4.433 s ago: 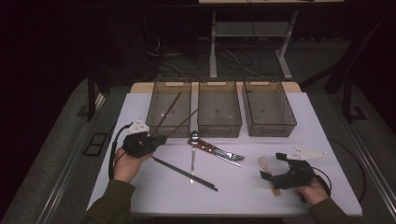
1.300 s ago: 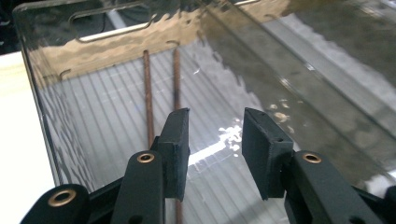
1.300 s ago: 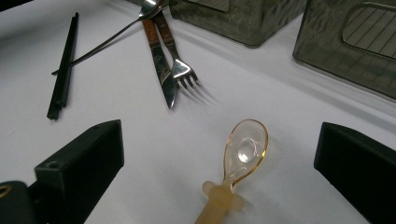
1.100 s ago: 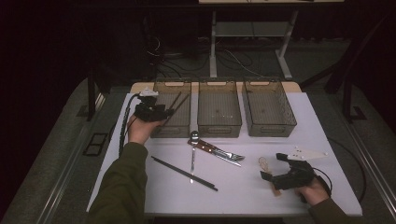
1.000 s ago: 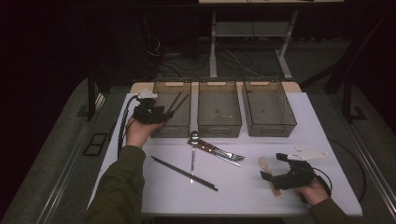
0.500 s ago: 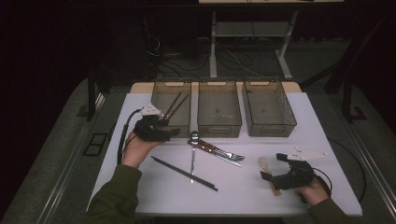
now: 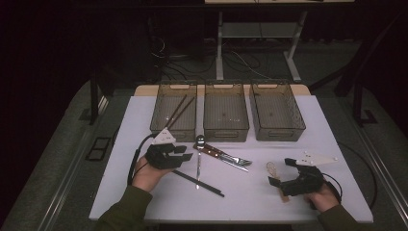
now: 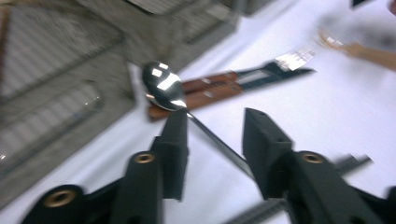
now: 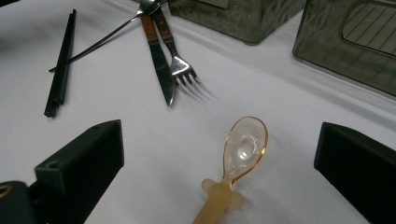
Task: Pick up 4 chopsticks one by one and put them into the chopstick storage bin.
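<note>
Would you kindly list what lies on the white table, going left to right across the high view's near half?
left gripper → black chopsticks → metal spoon → knife and fork → amber plastic spoon → right gripper

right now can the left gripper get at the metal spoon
Probably yes: the left gripper is open with the metal spoon handle running between its jaws, nothing lying over it.

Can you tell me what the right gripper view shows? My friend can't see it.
A clear amber spoon lies on the white table between the right gripper's wide-open black fingers. Farther off lie a knife, a fork, black chopsticks and two bins.
</note>
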The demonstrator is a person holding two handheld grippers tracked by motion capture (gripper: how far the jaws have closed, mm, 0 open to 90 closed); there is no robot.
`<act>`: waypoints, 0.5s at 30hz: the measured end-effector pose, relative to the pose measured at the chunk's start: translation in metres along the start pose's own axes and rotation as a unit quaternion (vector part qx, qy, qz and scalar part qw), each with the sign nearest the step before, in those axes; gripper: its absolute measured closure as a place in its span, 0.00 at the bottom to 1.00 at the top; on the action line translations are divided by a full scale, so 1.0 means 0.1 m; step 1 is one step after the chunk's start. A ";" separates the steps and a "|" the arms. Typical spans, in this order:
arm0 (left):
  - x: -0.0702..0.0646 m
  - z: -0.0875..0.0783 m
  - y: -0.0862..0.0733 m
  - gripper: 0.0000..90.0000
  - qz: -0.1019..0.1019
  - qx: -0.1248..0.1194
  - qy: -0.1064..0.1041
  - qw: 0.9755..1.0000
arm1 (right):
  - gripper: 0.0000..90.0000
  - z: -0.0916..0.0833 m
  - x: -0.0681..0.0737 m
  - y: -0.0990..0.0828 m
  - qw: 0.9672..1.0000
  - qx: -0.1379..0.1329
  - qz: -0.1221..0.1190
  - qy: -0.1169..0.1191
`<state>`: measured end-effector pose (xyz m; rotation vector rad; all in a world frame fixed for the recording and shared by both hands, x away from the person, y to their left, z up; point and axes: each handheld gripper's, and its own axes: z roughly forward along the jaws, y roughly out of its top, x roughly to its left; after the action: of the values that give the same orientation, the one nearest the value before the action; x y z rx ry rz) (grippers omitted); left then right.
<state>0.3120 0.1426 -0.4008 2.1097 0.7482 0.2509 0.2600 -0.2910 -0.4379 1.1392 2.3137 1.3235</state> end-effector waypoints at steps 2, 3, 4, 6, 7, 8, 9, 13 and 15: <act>-0.08 0.01 -0.04 0.77 0.009 0.002 -0.008 1.000 | 0.01 0.00 0.00 0.00 1.000 0.000 0.000 0.000; -0.12 0.02 -0.05 0.79 0.015 0.005 -0.014 1.000 | 0.01 0.00 0.00 0.00 1.000 0.000 0.000 -0.001; -0.16 0.03 -0.06 0.82 0.017 0.008 -0.019 1.000 | 0.01 0.00 0.01 0.00 1.000 0.001 -0.001 -0.001; -0.23 0.05 -0.09 0.86 0.020 0.009 -0.032 0.999 | 0.01 0.00 0.01 0.00 1.000 0.002 -0.001 -0.001; -0.23 0.05 -0.09 0.89 0.020 0.009 -0.032 0.999 | 0.01 0.00 0.01 0.00 1.000 0.002 -0.002 -0.001; -0.29 0.08 -0.12 0.91 0.023 0.011 -0.046 0.999 | 0.01 0.00 0.01 0.00 1.000 0.002 -0.002 -0.001; -0.33 0.09 -0.14 0.93 0.023 0.013 -0.053 0.998 | 0.01 0.00 0.01 0.00 1.000 0.003 -0.001 0.000; -0.48 0.17 -0.18 0.97 0.033 0.028 -0.077 0.996 | 0.01 0.01 0.01 0.00 1.000 0.003 -0.002 -0.001; -0.55 0.22 -0.19 0.98 0.039 0.035 -0.089 0.995 | 0.01 0.01 0.01 0.00 1.000 0.003 -0.001 -0.001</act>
<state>0.2700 0.1035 -0.4244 2.1976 0.5774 0.0779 0.2600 -0.2899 -0.4383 1.1387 2.3184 1.3145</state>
